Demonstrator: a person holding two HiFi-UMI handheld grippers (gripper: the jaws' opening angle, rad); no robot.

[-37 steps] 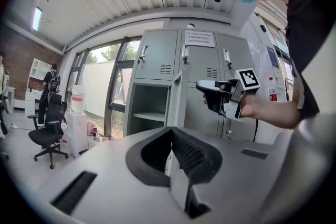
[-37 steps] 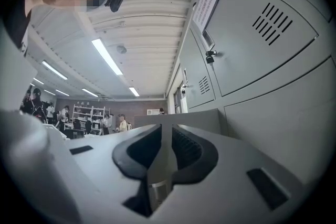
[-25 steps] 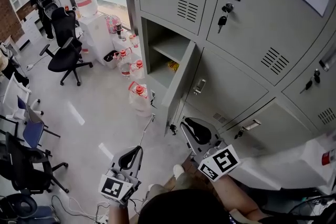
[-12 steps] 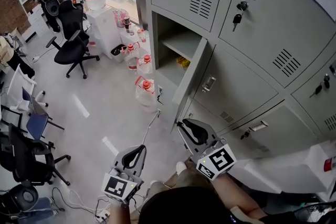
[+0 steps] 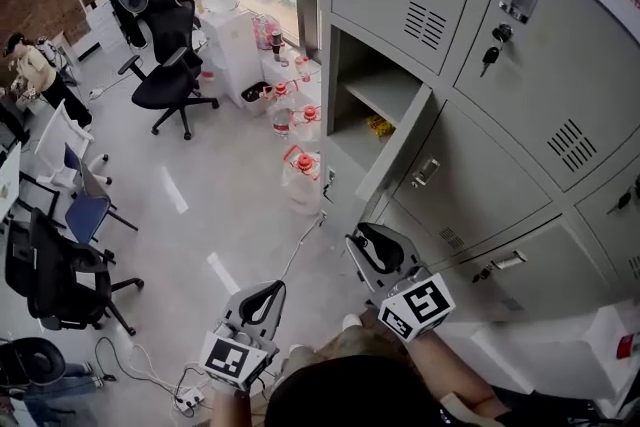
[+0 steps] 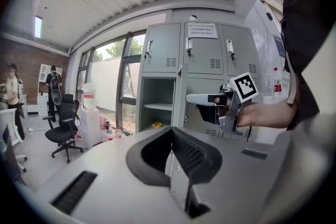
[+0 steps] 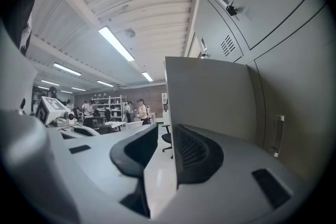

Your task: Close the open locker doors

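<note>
One open locker door (image 5: 400,150) is all I can find in the head view. It stands at about 2 o'clock from the frame's centre, swung out from its compartment (image 5: 372,90), where a small yellow packet (image 5: 378,125) lies on the lower shelf. The neighbouring doors (image 5: 480,175) in that bank look shut.

The right hand-held gripper (image 5: 365,245) sits at 5 o'clock, with the door's lower corner just beyond its tips at 12 o'clock. Its jaws have just been opening and now stand partly apart. In the right gripper view the door's free edge (image 7: 169,102) lines up with the gap, but the pads press on nothing. I cannot tell whether the tips touch the metal yet.

The left hand-held gripper (image 5: 270,293) hangs at 7 o'clock over the floor, well apart from the lockers. Its tips are together and it carries nothing.

Since a second ago the locker bank has slid rightward in the head view, and the door's outer face now fills more of the right gripper's sight. I read that as a closing approach with the jaws loosened for a push or a pinch on the edge. The door itself is as wide open as before, so the task is not yet begun in earnest.
</note>
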